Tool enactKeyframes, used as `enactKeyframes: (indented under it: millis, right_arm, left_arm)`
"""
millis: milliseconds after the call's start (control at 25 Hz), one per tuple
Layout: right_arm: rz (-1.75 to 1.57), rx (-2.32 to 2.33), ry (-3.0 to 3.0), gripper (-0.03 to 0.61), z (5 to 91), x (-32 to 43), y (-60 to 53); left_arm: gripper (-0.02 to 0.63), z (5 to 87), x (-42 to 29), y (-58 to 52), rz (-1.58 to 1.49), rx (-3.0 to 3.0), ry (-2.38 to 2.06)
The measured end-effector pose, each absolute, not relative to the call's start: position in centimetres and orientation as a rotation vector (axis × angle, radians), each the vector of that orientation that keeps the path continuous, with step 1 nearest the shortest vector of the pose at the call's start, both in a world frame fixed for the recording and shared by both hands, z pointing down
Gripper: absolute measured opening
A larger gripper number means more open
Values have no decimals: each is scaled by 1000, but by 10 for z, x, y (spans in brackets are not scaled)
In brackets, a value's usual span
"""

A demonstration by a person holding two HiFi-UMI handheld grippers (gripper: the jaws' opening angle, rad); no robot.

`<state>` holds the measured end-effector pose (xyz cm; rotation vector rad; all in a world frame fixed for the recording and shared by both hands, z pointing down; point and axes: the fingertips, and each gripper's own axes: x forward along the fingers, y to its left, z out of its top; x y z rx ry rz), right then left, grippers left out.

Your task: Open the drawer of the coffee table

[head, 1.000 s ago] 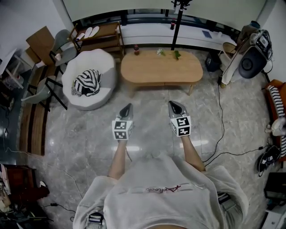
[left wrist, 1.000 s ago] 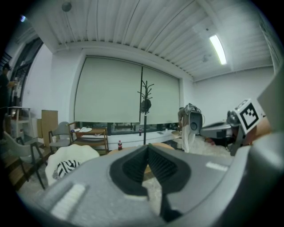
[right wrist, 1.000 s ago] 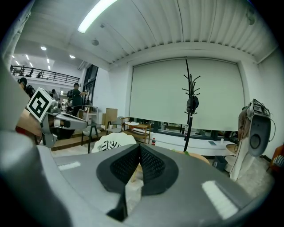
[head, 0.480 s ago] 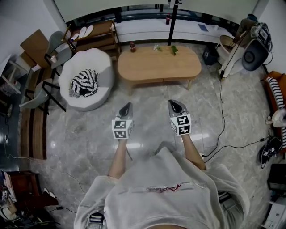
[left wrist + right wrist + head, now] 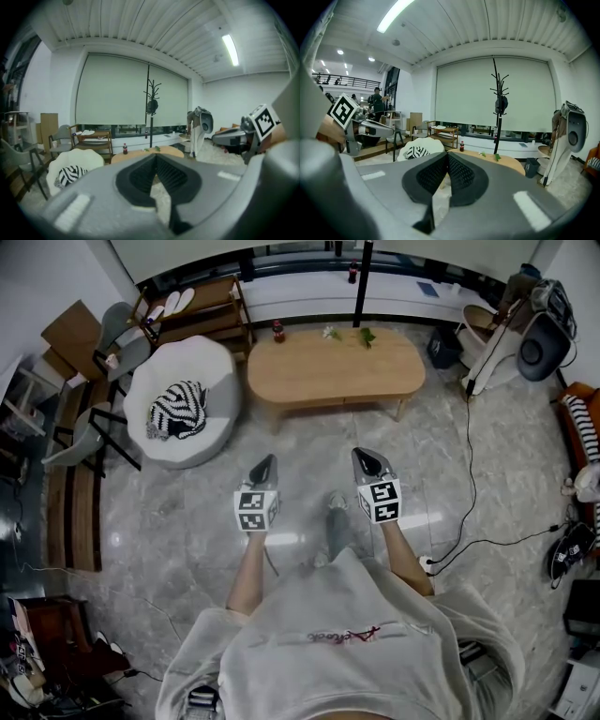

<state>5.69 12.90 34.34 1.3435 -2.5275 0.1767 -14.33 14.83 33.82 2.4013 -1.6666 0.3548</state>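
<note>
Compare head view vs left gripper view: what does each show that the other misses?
Head view only: the person's sweatshirt, the floor cable, the left gripper from outside with its marker cube.
Left gripper view only: the ceiling light, the coat stand's hooked top, its own shut, empty jaws up close.
Both: the coffee table, the bottle at its far edge, the white seat with the striped cloth, the right gripper.

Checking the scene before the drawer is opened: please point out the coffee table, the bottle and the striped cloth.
coffee table point(image 5: 323, 373): head view, bare middle of its top.
bottle point(image 5: 278, 332): head view, its body.
striped cloth point(image 5: 178, 411): head view, its middle.
</note>
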Motion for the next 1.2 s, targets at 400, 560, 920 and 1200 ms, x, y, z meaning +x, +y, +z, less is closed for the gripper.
enactKeyframes:
  millis: [400, 560, 920, 1200]
  right_arm:
    - [180, 1314, -2538, 5, 346, 48, 81]
    - [186, 1306, -2542, 5, 346, 51, 49]
    - [194, 1288, -2561, 5, 342, 53, -21]
    - [216, 1284, -2563, 5, 343, 68, -75]
  left_arm:
    - [0, 341, -149, 105, 356, 2377, -1680]
    - [-1, 340, -144, 73, 362, 2371, -1679]
    - [0, 339, -139, 5, 380, 2356, -1681]
    - [0, 331, -122, -50, 393, 2369, -1684]
